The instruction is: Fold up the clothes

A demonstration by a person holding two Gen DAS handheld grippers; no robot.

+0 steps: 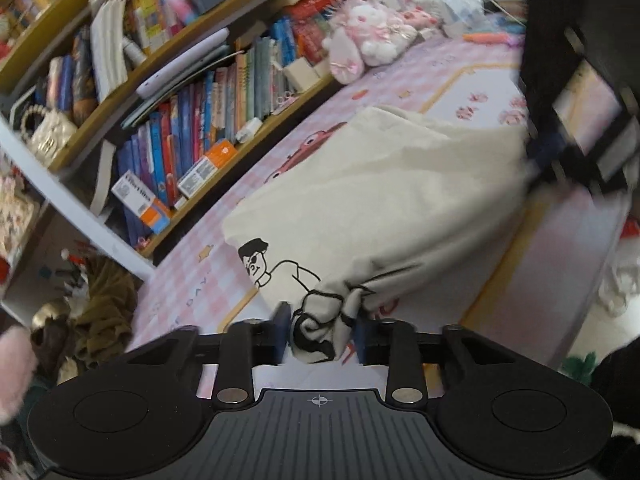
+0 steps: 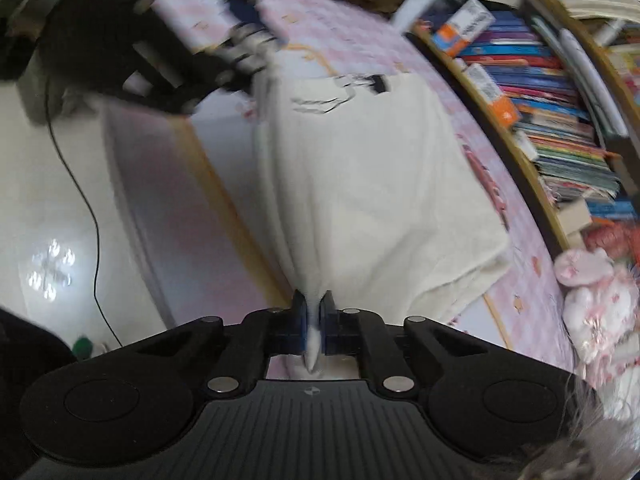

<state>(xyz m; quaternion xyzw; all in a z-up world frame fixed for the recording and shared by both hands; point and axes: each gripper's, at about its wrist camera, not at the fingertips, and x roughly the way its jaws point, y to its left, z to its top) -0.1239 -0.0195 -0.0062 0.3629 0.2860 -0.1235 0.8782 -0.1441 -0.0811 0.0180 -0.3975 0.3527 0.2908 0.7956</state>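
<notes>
A cream garment (image 1: 384, 200) with a black cartoon drawing lies stretched over the pink checked bed. My left gripper (image 1: 320, 334) is shut on a bunched corner of it that bears part of the drawing. In the right wrist view the same cream garment (image 2: 380, 184) runs away from my right gripper (image 2: 314, 320), which is shut on a thin pinched edge of the cloth. The right gripper (image 1: 576, 128) shows blurred at the far end in the left wrist view. The left gripper (image 2: 244, 56) shows blurred at the far end in the right wrist view.
A wooden bookshelf (image 1: 172, 112) full of books runs along the far side of the bed (image 1: 460, 80). A pink plush toy (image 1: 368, 40) sits near the shelf. The bed's near edge drops to a pale floor (image 2: 60, 208) with a black cable (image 2: 94, 220).
</notes>
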